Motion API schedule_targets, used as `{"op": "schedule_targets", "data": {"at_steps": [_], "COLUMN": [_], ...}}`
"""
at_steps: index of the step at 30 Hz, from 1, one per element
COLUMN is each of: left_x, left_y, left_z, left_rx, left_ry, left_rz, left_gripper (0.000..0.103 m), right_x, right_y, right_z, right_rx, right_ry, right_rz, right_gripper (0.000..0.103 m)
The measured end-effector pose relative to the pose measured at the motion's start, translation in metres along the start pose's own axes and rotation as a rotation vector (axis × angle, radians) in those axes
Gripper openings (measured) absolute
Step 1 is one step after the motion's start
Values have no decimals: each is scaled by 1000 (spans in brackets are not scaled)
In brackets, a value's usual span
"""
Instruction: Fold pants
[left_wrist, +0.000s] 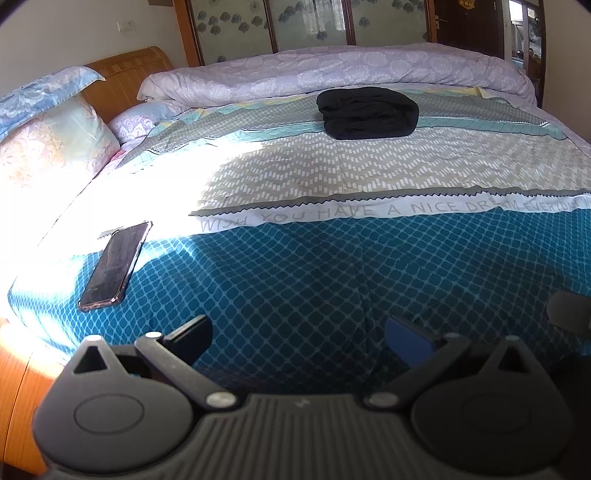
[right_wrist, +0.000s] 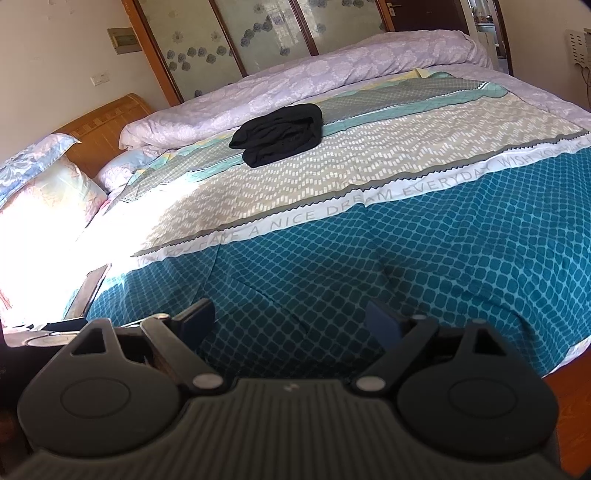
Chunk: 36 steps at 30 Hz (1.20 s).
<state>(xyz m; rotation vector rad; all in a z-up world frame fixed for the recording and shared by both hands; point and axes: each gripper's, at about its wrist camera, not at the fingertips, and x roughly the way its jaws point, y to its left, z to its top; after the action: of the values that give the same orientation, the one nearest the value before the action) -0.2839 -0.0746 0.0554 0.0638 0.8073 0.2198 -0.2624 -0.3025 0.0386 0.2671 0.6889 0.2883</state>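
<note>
Black cloth: the pants (left_wrist: 367, 112) are seen lying in a small folded bundle on the bed (left_wrist: 332, 266), near the far edge, just in front of the rolled purple quilt (left_wrist: 332, 74). They look already folded, so the job is judged to be almost done or done.

Phone: a dark phone (left_wrist: 116, 264) is seen lying flat near the left edge of the bed, close to the near corner. It could be knocked off onto the floor if it is bumped by a low swing of the left tool.

Left gripper: the left gripper (left_wrist: 299, 334) is held low over the near edge of the bed, well apart from the pants. Its fingers are spread wide and nothing is held between them.

Right gripper: the right gripper (right_wrist: 290, 319) is also held over the near edge, with its fingers spread and nothing between them.

Bundle risk: the folds could be pulled loose if only the top layer is pinched. The bundle could be pushed into the quilt if it is poked from the front.

Bedcover risk: the blue bedcover could be grabbed by mistake if the fingers are pressed down too low.

Sun patch: the left side is washed out by bright light, so little can be seen there.
</note>
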Motion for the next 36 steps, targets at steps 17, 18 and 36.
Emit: {"op": "schedule_targets", "data": {"at_steps": [17,18,36], "left_x": [7,7,7], "left_y": [2,2,-1], "left_z": [0,0,1], "left_rx": [-15,-15,8], "left_ry": [51,50,63], "left_rz": [11,12,21], "left_gripper": [103,103,103], "right_x": [2,2,3], "right_y": [1,1,0], "right_z": [-2,-2,-2], "right_rx": [17,18,26], "right_ry": [5,5,12], "right_rz": [-5,-6,-8], "right_gripper": [91,91,91]}}
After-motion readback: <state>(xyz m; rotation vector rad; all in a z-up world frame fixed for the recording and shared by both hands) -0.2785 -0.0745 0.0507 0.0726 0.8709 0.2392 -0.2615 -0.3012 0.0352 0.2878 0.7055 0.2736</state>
